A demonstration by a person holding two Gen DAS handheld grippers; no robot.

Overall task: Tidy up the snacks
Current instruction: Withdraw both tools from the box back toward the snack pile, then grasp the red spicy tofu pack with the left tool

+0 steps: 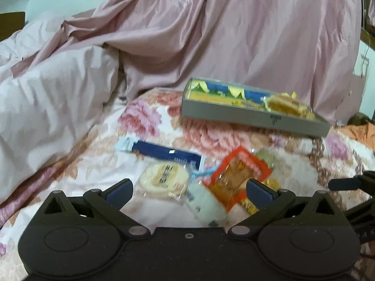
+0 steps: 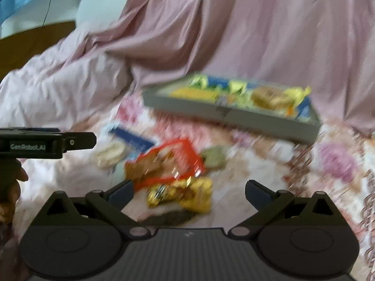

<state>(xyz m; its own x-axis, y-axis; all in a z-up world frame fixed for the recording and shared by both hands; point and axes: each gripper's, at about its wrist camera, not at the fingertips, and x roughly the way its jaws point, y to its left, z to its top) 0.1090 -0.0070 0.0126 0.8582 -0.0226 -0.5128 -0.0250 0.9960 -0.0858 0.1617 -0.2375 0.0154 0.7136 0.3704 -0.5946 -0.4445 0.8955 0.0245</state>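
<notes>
snack packets scattered on floral pink bedspread (image 1: 150, 121): round pale biscuit pack (image 1: 164, 179), red-bordered orange packet (image 1: 236, 175), crinkled gold wrappers (image 2: 185, 193). beyond, shallow grey cardboard tray (image 1: 253, 117) partly filled. left gripper (image 1: 188, 188) and right gripper (image 2: 188, 189) both spread wide, holding nothing.

Loose snack packets (image 1: 236, 178) lie between and just ahead of the left gripper's fingers (image 1: 118, 190); the tray (image 1: 234, 114), apparently holding snacks, sits farther ahead, right.
</notes>
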